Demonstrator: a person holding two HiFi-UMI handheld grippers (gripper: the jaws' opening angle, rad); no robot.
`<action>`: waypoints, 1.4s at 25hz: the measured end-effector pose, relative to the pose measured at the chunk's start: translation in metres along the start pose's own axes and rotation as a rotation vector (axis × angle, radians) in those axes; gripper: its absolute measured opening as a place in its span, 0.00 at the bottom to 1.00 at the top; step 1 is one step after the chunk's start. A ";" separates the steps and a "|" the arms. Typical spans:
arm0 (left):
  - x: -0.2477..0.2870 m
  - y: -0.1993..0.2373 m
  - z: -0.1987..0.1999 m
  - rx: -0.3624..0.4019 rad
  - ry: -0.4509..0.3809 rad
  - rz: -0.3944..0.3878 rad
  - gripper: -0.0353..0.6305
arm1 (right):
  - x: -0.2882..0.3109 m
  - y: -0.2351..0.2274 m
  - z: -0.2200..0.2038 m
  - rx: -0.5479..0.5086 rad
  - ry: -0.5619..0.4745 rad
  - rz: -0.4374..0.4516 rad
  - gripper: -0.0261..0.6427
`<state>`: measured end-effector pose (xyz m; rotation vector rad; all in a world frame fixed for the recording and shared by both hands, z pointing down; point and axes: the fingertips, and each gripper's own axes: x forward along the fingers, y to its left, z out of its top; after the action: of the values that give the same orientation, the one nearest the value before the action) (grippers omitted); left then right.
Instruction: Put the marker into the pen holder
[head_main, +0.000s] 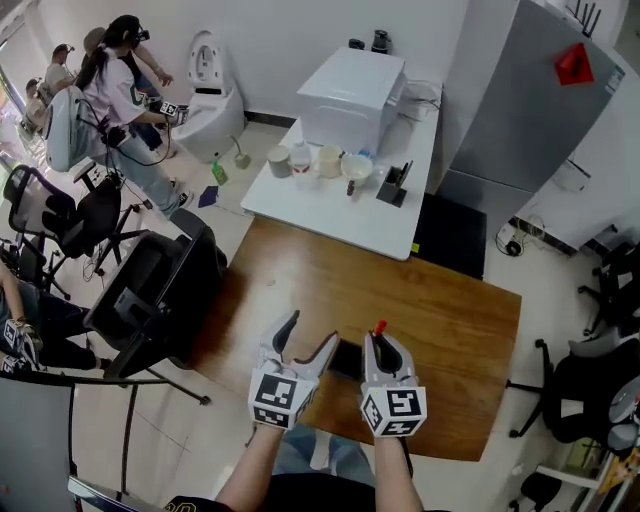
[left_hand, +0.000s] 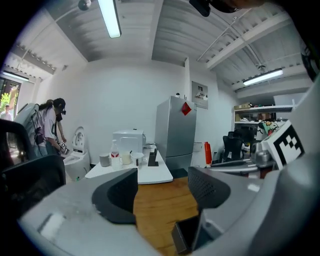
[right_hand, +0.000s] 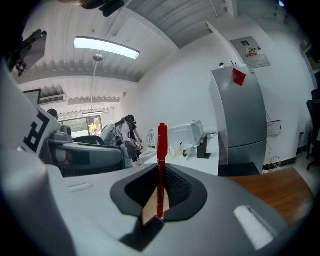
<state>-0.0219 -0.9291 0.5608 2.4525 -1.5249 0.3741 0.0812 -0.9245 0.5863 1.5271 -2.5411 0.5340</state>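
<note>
**Wooden desk** (head_main: 440, 320). It filled the middle of the head view. A white desk (head_main: 340, 215) with cups and a bottle butted against its far edge at 12 o'clock. Your work area lay at the 6 o'clock edge, closest to you.

**Left tool** (head_main: 310, 332). You held it at 9 o'clock of the work area. Its jaws stood part-way apart, and its own view showed only bare wood between them, so it gripped nothing.

**Right tool** (head_main: 381, 345). You held it at 3 o'clock of the work area, level with the left tool. Its jaws were closed on the marker, pinching the lower barrel.

**Pen holder** (head_main: 347, 358). This was a dark, open-topped box, taken here to be the holder. It sat on the wooden desk between the two tools. In the left gripper view it lay just below the right-hand jaw. Whether that jaw touched it could not be told.

**Marker** (right_hand: 162, 165). It was red and slim. It stood upright in the right tool, and its free end pointed to 12 o'clock, clear of the holder.

**Step in hand.** The marker was grasped and carried near the holder, but not yet inserted.

**Next move, as judged.** You would need to bring the right tool towards 9 o'clock over the holder's mouth. There you would tip the marker end-down and lower it inside before releasing. The free left tool could steady the holder.
</note>
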 end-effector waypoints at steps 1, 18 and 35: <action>0.003 -0.001 -0.008 -0.008 0.009 -0.011 0.53 | 0.000 -0.001 -0.011 -0.005 0.022 -0.010 0.09; 0.022 -0.002 -0.112 -0.089 0.134 -0.101 0.53 | 0.011 -0.001 -0.136 -0.061 0.261 -0.116 0.09; 0.011 -0.011 -0.128 -0.105 0.148 -0.123 0.53 | 0.014 0.001 -0.161 0.008 0.380 -0.175 0.27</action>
<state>-0.0197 -0.8925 0.6848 2.3653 -1.2947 0.4305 0.0627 -0.8776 0.7395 1.4673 -2.1037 0.7297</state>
